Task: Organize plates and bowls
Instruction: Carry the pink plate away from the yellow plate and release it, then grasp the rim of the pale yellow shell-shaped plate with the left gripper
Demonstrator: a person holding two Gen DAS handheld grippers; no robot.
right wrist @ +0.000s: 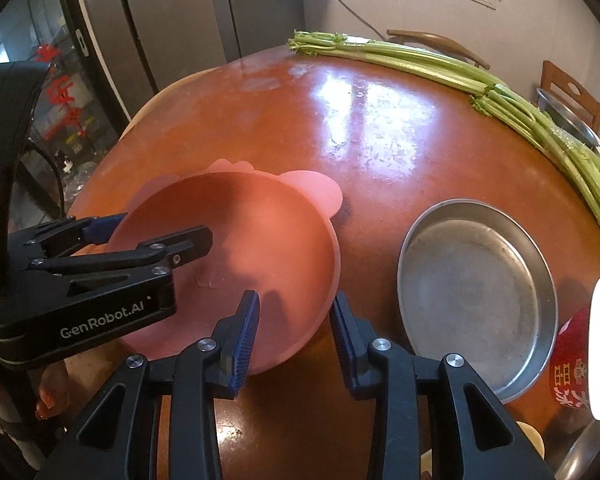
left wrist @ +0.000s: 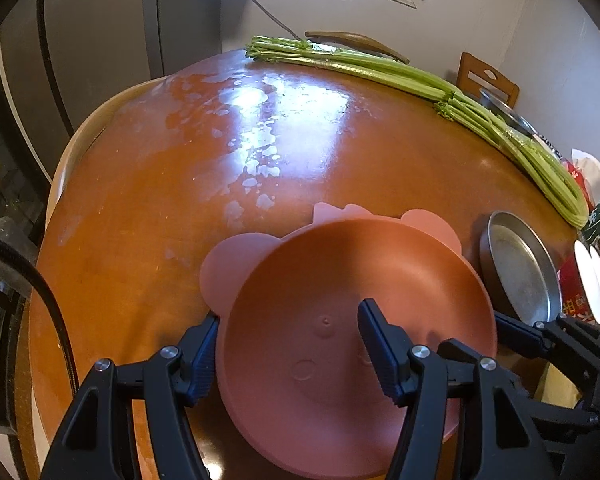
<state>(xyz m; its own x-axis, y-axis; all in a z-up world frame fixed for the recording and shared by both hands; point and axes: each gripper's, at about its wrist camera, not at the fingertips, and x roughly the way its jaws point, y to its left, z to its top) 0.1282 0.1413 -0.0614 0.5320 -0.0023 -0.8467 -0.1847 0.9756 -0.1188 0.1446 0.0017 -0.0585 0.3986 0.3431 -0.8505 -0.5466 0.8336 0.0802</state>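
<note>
Straddling the near-left rim of the pink bowl (left wrist: 352,320), the left gripper (left wrist: 288,344) has one blue-padded finger outside the wall and the other inside the basin; the outer pad lies right against the rim, but the inner finger seems to stand clear of the wall, so whether the pair truly clamps the bowl cannot be told. From the right wrist view the same left gripper (right wrist: 156,232) reaches in from the left edge, one finger over the basin and one along the outside of the rim. The right gripper (right wrist: 296,316) sits at the bowl's near-right rim, its jaws at a narrow gap with the rim between them: the left pad is over the inside of the pink bowl (right wrist: 228,240), the right pad just outside it, and the two look closed on the bowl's edge, though the exact contact is hidden beneath the pads. The bowl has rounded ear-like tabs at its far rim and a faint moulded face in its floor, and it sits toward the near side of the glossy round wooden table (right wrist: 380,128). Just to its right lies an empty metal pan (right wrist: 476,292), near but not touching. A long bundle of green celery stalks (right wrist: 500,96) runs along the table's far right edge, well apart from the bowl. A red packet (right wrist: 568,368) shows at the right edge beside the pan.
</note>
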